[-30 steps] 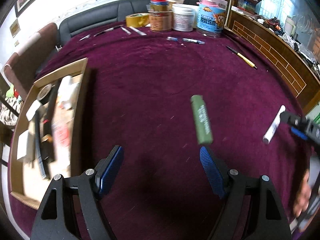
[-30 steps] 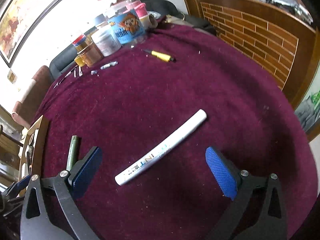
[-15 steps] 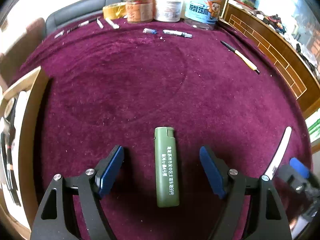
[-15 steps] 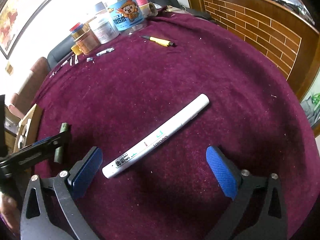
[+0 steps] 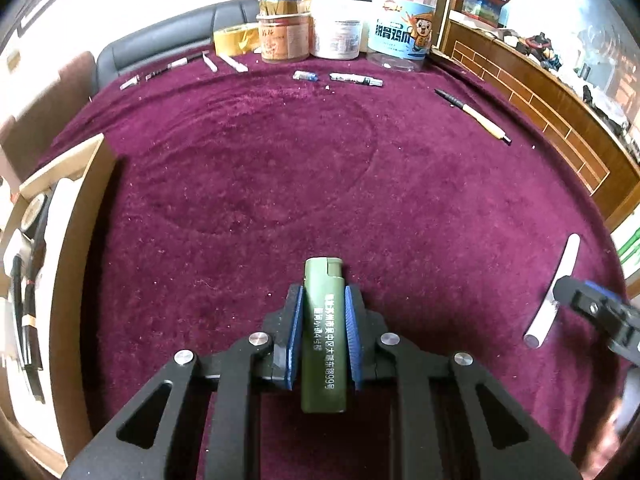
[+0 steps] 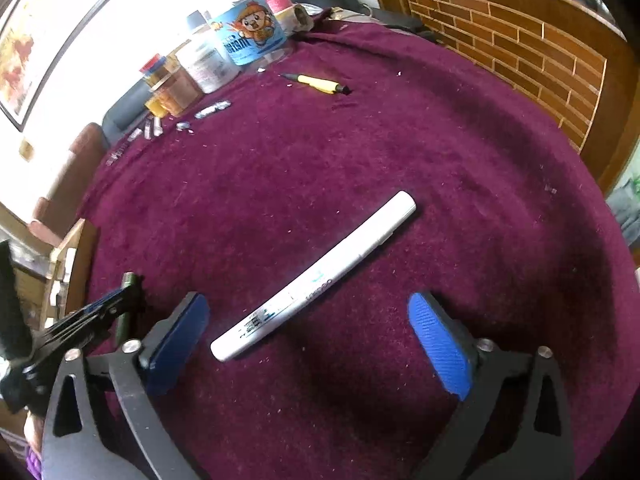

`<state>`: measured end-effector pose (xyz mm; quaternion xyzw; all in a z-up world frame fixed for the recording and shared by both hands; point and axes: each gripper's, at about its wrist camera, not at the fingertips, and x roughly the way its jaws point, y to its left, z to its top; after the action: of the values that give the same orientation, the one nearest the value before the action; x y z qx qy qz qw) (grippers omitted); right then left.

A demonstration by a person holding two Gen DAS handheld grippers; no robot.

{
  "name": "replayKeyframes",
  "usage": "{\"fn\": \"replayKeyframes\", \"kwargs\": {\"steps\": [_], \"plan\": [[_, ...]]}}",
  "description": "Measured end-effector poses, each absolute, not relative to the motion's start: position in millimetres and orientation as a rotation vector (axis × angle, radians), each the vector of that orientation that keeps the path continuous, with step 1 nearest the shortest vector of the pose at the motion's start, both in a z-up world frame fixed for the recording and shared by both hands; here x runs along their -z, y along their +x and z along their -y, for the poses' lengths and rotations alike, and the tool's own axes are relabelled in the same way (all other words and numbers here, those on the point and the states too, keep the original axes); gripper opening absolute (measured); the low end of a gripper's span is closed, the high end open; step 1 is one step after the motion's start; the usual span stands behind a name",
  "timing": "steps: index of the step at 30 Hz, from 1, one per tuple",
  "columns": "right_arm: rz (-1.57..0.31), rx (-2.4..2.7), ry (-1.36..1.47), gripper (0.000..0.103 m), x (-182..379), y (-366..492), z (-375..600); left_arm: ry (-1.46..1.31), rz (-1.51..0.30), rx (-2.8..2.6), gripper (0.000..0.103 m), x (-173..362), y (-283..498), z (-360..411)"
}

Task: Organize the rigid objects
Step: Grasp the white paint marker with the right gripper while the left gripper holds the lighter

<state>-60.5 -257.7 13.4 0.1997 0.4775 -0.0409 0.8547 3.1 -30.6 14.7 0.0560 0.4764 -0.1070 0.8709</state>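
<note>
Lighter [image 5: 323, 332], olive green w/ white print, clamped in left hand-held gripper [image 5: 323, 334].

A table [image 5: 280, 168] under maroon cloth carries a green lighter [image 5: 324, 336], white marker [image 6: 316, 276], yellow pen [image 5: 476, 118], jars [image 5: 340, 28] and an open box [image 5: 80, 208].

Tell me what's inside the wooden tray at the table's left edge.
The tray holds a tape roll, white pieces and dark stick-like items. Its wall and the frame edge hide the rest.

place: I work in a home living room | table: maroon cloth [image 5: 280, 168] | jars [image 5: 336, 36] | seat: dark sofa [image 5: 168, 46] | wall: framed picture [image 6: 24, 60], wood panelling [image 6: 520, 64]
</note>
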Motion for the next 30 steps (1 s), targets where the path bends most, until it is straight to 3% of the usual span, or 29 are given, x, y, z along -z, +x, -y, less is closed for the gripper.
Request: {"fn": "replayKeyframes", "kwargs": {"steps": [4, 11, 19, 21, 22, 23, 28, 30], "plan": [[-1.041, 0.131, 0.348, 0.076, -14, -49, 249, 0.104, -0.989, 0.275, 0.041, -14, -3, 34], [-1.063, 0.167, 0.25, 0.071, -13, -35, 234, -0.093, -1.043, 0.395, 0.042, -18, 5, -4], [-1.046, 0.194, 0.225, 0.068, -12, -37, 232, 0.058, -0.996, 0.335, 0.042, -17, -4, 13], [-1.047, 0.211, 0.191, 0.061, -12, -37, 229, 0.138, -0.981, 0.297, 0.036, -15, -8, 24], [-1.045, 0.219, 0.175, 0.057, -12, -37, 228, 0.162, -0.968, 0.278, 0.021, -14, -10, 24], [-1.042, 0.222, 0.166, 0.054, -12, -38, 228, 0.163, -0.967, 0.282, 0.016, -15, -11, 25], [-1.026, 0.237, 0.173, 0.033, -14, -42, 237, 0.153, -0.971, 0.233, 0.016, -16, -16, 21], [-1.024, 0.24, 0.171, 0.029, -14, -43, 238, 0.158, -0.972, 0.228, 0.016, -16, -19, 21]]}}
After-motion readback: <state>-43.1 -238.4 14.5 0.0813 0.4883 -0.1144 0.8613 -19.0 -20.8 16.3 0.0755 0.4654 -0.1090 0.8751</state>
